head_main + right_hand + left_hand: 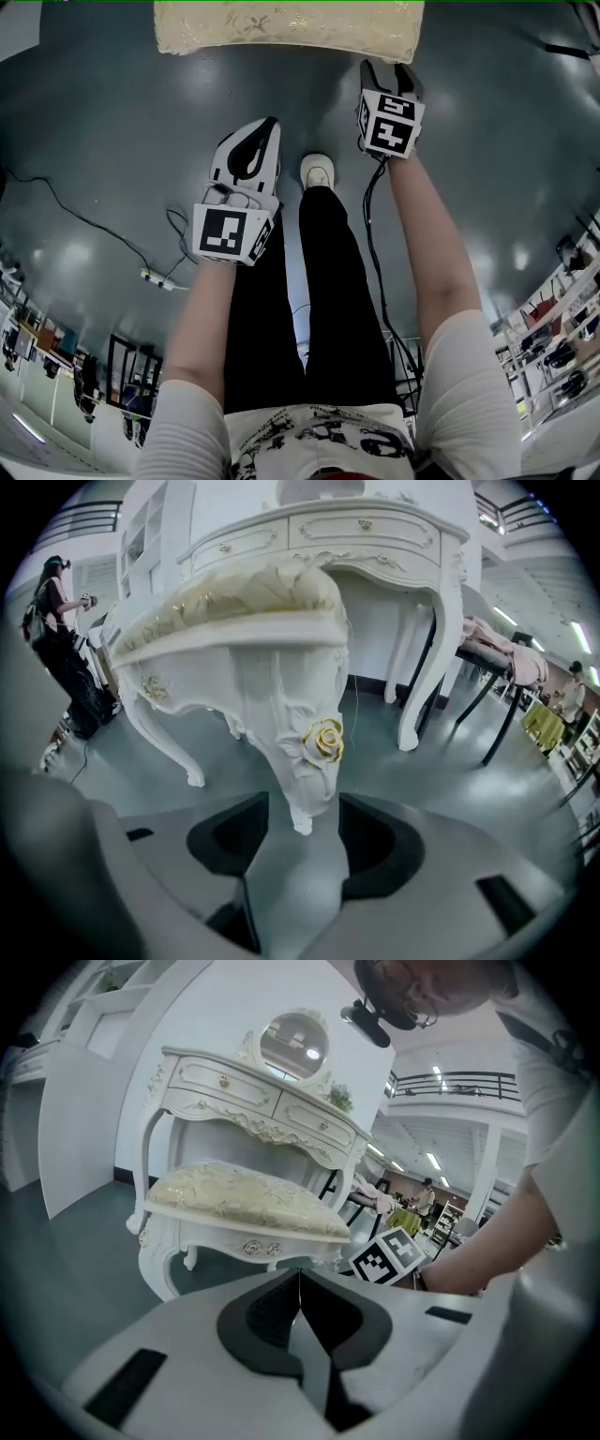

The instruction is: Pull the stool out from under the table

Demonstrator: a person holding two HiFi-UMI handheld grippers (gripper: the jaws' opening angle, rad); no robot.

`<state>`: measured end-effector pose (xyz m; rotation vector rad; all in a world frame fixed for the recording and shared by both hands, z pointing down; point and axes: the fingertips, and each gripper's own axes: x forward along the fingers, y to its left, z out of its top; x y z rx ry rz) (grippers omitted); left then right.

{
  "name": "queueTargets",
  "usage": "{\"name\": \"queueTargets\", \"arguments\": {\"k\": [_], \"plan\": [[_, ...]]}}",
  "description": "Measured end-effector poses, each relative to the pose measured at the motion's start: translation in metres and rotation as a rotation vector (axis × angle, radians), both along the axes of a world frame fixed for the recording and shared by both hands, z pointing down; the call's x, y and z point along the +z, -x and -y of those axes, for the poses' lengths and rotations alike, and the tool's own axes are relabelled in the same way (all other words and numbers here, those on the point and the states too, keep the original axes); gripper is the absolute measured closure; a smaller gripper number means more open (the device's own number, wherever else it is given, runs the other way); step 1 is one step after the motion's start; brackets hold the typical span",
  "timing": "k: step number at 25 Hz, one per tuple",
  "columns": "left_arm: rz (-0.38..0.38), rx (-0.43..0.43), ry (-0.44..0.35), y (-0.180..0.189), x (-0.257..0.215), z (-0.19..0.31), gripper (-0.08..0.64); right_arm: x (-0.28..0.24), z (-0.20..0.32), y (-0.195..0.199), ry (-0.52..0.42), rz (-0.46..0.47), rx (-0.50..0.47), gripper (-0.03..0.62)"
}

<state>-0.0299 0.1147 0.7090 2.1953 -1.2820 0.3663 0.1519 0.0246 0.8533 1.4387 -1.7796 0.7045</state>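
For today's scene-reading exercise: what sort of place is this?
Probably a large hall or lab with a staged furniture set, not a home: an ornate table and stool stand on a bare grey floor, with a balcony railing beyond.

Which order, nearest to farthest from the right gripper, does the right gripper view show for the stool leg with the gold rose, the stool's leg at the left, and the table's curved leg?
1. Stool leg with the gold rose: centre, in line between the open jaws.
2. Stool's other leg: left, farther back.
3. Table leg: right, behind the stool.
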Motion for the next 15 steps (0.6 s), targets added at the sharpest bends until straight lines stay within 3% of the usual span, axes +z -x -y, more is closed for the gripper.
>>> {"name": "queueTargets", "arguments": {"k": [4, 10, 15], "plan": [[0.014, 0.017, 0.002, 0.002, -0.033, 0.007, 0.539, -0.041, -0.020, 0.000, 0.066, 0.051, 0.039, 0.351], [0.041, 0.056, -0.058, 0.016, -0.120, 0.048, 0.540, -0.155, -0.019, 0.013, 0.010, 0.068, 0.044, 0.544], [0.032, 0.039, -0.123, 0.029, -0.193, 0.089, 0.540, -0.255, 0.008, 0.031, -0.104, 0.108, 0.053, 0.566]]}}
